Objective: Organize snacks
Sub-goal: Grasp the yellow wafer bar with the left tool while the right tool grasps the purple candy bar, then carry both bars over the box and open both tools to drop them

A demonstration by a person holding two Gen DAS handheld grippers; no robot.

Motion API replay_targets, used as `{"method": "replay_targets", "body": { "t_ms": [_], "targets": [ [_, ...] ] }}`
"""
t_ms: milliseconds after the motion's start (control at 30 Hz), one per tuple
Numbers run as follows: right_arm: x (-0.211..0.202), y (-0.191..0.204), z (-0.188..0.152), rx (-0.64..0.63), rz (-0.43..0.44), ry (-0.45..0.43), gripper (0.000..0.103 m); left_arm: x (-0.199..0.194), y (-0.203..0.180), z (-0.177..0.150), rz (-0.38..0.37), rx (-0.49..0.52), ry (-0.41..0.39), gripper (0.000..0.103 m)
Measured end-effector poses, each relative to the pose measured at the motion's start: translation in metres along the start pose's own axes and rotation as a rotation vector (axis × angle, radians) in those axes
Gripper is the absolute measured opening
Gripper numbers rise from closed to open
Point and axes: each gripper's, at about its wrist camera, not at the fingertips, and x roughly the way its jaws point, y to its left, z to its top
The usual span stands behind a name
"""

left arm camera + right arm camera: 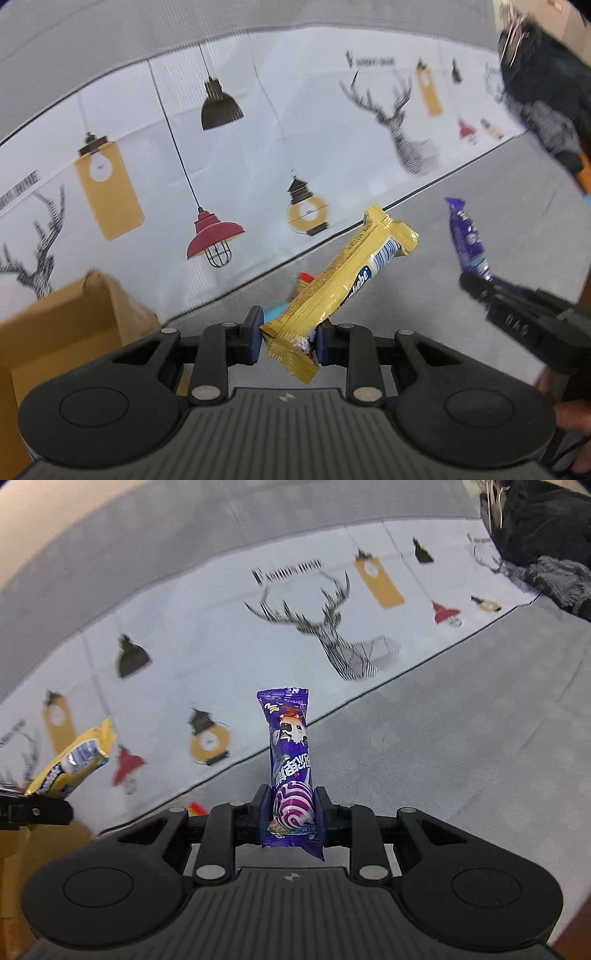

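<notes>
My left gripper [289, 338] is shut on the lower end of a yellow snack bar [343, 280], which slants up to the right above the grey surface. My right gripper [290, 808] is shut on a purple snack packet [290, 753] that stands upright between the pads. The purple packet [469, 238] and the right gripper [480, 286] show at the right of the left wrist view. The yellow bar [70, 760] shows at the left of the right wrist view. Both snacks are held in the air.
A brown cardboard box [70, 332] sits at the lower left. A red and blue snack [295, 295] lies behind the yellow bar. A white cloth with lamp and deer prints [332, 635] covers the far surface. Dark fabric [546, 546] lies at the top right.
</notes>
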Motion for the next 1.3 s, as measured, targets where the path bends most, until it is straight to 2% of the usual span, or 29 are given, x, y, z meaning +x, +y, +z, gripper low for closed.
{"method": "replay_targets", "body": {
  "t_ms": [200, 467, 667, 1000, 1133, 1300],
  "targets": [
    [-0.077, 0.016, -0.011, -0.041, 0.062, -0.050, 0.026, -0.068, -0.014, -0.037, -0.027, -0.054, -0.068, 0.031],
    [-0.169, 0.054, -0.050, -0.140, 0.177, -0.073, 0.026, -0.159, -0.001, -0.108, -0.035, -0.138, -0.138, 0.031],
    [-0.221, 0.082, -0.091, -0.211, 0.255, -0.039, 0.026, -0.208, 0.018, -0.171, 0.023, -0.193, -0.167, 0.031],
    [-0.275, 0.116, -0.150, -0.365, 0.330, -0.021, 0.026, -0.260, 0.042, -0.277, 0.125, -0.307, -0.182, 0.031],
    [-0.284, 0.122, -0.160, -0.402, 0.333, -0.015, 0.026, -0.269, 0.046, -0.299, 0.145, -0.337, -0.193, 0.031],
    [-0.290, 0.129, -0.162, -0.422, 0.326, -0.027, 0.026, -0.273, 0.050, -0.306, 0.138, -0.348, -0.204, 0.031]
  ]
}}
